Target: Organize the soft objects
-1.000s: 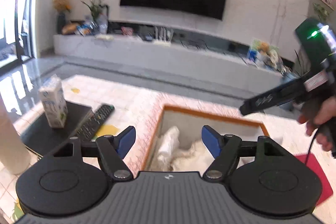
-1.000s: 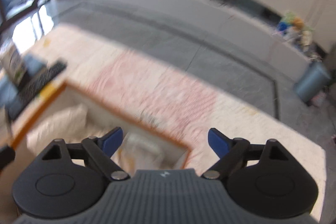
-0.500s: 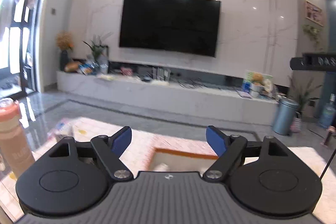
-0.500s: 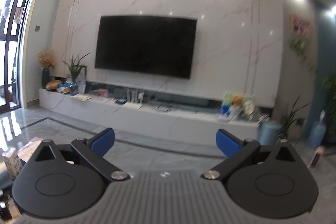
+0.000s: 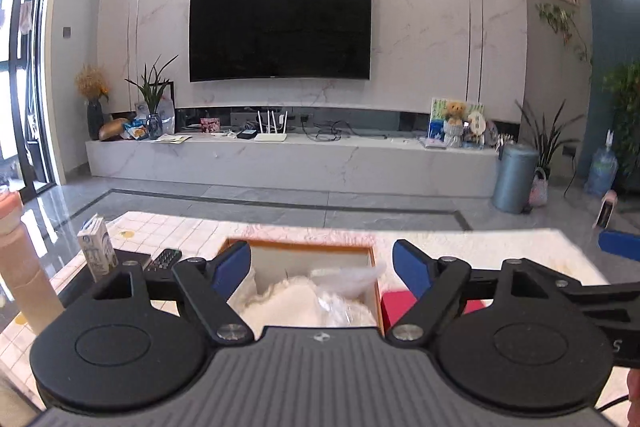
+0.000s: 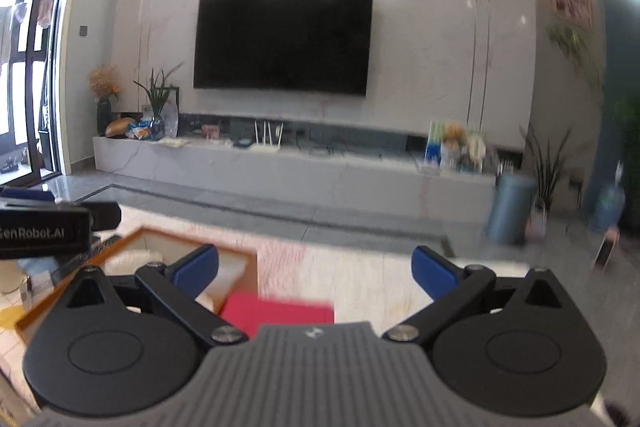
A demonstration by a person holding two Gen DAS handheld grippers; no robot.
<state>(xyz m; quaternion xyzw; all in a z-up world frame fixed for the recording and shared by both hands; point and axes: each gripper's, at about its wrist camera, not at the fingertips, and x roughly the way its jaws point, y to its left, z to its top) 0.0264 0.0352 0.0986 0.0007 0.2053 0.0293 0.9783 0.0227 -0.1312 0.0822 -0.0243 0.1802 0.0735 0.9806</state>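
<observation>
While open, box point(image 5: 301, 246) beyond hand-held gripper point(image 5: 322, 269)

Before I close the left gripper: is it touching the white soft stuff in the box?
Apart. In the left wrist view the left gripper is open, its blue fingertips above the white soft items lying in the box, nothing between them.

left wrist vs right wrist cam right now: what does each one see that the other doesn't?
Left wrist only: milk carton, and the white fluffy items and clear plastic bag inside the box. Right wrist only: the left gripper's body with its SenRobot.AI label. Both: the orange-rimmed box, red pad beside it, remote, TV, and blue bin. The left gripper and right gripper are each open and empty.
</observation>
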